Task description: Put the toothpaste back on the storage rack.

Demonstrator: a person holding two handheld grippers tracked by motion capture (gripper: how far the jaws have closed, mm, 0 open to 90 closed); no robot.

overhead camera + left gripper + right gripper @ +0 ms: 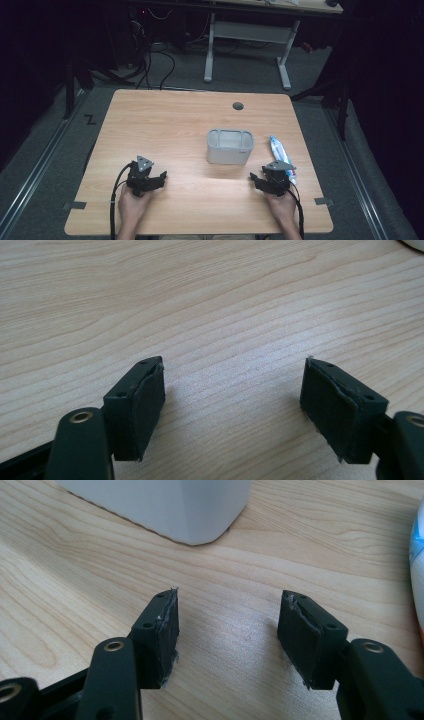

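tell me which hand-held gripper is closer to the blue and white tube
Right. The right hand-held gripper sits at the near end of the blue and white tube, which lies along the table's right side. The left hand-held gripper is far across the table, beyond the grey bin.

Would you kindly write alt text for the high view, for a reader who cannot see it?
A person's two hands rest handheld grippers on a wooden table, the left gripper and right gripper both open and empty. A grey two-compartment bin stands between and beyond them, with a blue and white tube lying beside the right gripper.
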